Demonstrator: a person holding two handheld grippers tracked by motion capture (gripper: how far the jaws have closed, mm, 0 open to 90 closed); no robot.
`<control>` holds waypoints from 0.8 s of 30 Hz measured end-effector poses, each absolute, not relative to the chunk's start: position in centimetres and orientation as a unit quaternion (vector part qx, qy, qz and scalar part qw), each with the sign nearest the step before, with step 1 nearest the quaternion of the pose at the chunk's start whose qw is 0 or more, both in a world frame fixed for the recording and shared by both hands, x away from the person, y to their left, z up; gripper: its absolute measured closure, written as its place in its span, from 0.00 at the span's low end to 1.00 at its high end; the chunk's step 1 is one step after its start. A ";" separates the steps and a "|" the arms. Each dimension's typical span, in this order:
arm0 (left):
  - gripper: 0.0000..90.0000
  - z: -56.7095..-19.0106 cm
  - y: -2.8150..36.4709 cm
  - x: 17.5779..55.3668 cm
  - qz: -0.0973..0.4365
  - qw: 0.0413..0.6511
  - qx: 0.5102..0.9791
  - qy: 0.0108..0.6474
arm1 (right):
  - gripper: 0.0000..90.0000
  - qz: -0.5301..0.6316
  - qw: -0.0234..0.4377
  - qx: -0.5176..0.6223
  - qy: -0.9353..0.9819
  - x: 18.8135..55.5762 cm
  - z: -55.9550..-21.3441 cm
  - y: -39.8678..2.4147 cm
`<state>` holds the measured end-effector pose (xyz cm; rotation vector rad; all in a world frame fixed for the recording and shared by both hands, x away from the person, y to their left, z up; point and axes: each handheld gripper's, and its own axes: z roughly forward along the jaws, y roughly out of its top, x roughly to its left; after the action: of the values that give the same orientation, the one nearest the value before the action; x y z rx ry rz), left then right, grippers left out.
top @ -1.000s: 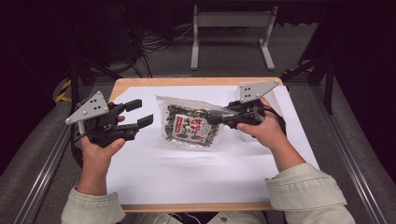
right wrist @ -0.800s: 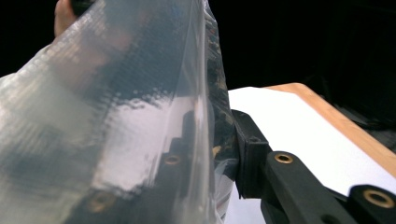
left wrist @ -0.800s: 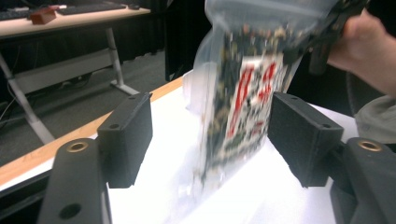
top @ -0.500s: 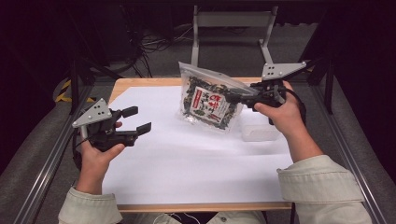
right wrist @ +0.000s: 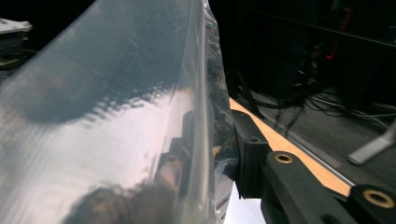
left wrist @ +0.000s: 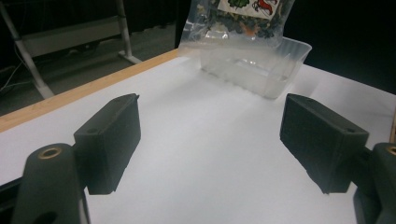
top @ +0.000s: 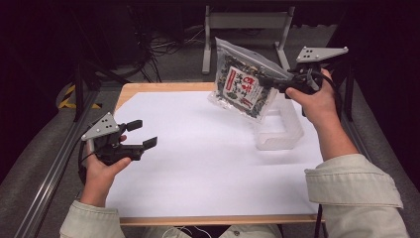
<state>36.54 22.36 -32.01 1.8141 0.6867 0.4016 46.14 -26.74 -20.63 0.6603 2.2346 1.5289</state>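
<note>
A clear plastic snack bag (top: 243,82) with a red and white label hangs tilted in the air above the table's far right. My right gripper (top: 271,82) is shut on its right edge; in the right gripper view the shiny bag (right wrist: 116,116) covers the left jaw. Below the bag stands a clear plastic tray (top: 280,130) on the white sheet. The left gripper view has the bag (left wrist: 243,21) hanging over the tray (left wrist: 261,65). My left gripper (top: 142,134) is open and holds nothing, low over the sheet at the left.
A white sheet (top: 198,163) covers a wooden table (top: 148,88). A white metal stand (top: 247,29) and cables lie on the dark floor behind the table. Metal rails run along both sides.
My right gripper has lifted the bag off the table, up and to the far right, which uncovers the clear tray. The left gripper has drawn back toward the near left.
</note>
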 end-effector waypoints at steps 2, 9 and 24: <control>0.24 -32.1 22.3 36.7 0.170 0.545 0.768 0.289 | 0.85 0.537 0.182 0.237 0.789 46.3 -20.5 -26.9; 0.24 -32.5 21.9 36.9 0.164 0.540 0.774 0.289 | 0.85 0.520 0.213 0.263 0.784 47.0 -19.9 -28.0; 0.24 -32.8 21.8 37.2 0.155 0.538 0.777 0.288 | 0.85 0.487 0.262 0.304 0.776 47.5 -19.6 -31.3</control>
<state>37.19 21.79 -32.82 1.8476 0.6848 0.3692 47.47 -31.25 -19.63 0.8229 2.0990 1.3166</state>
